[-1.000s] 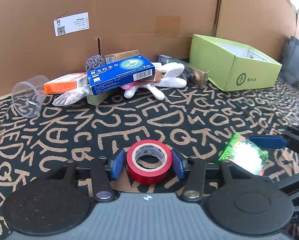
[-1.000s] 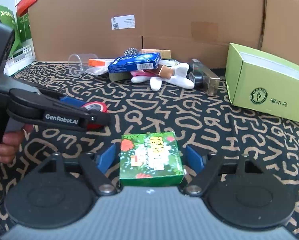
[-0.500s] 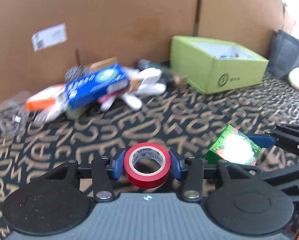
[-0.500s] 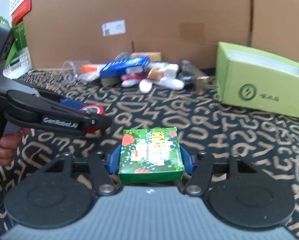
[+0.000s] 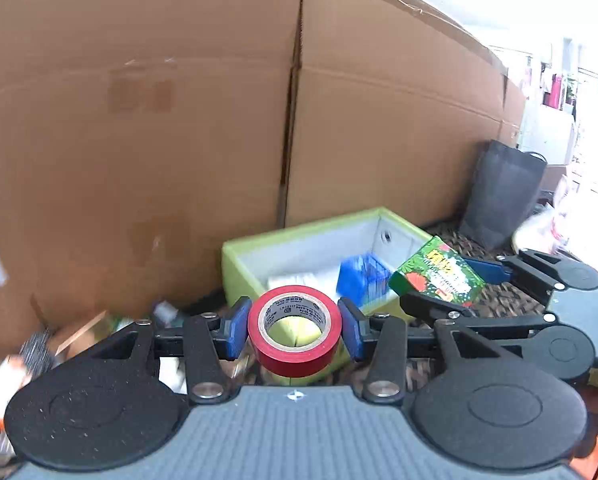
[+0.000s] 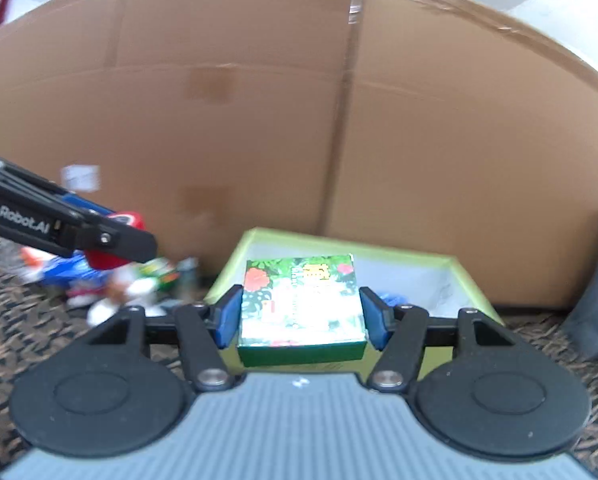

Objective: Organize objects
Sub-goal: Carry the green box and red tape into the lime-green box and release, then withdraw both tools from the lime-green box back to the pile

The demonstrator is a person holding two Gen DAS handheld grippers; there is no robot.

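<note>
Red glossy tape roll [image 5: 295, 330], pinched upright in the left gripper [image 5: 295, 330], hides part of the lime-green open box [image 5: 241, 268] behind it, while the right gripper [image 6: 301, 314] clamps a green printed carton [image 6: 301, 304] above that box, its blue contents [image 5: 363, 278] blurred, against brown corrugated cardboard [image 5: 139, 120].

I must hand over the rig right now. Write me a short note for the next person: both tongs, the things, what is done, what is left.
Left tongs: shut on the red tape roll, held in the air in front of the open lime-green cardboard box.
Right tongs: shut on the small green flower-print carton, near the box's rim.
Done: both picked up; a blue item lies in the box.
Left: put both in, then sort the blurred pile by the cardboard wall.
</note>
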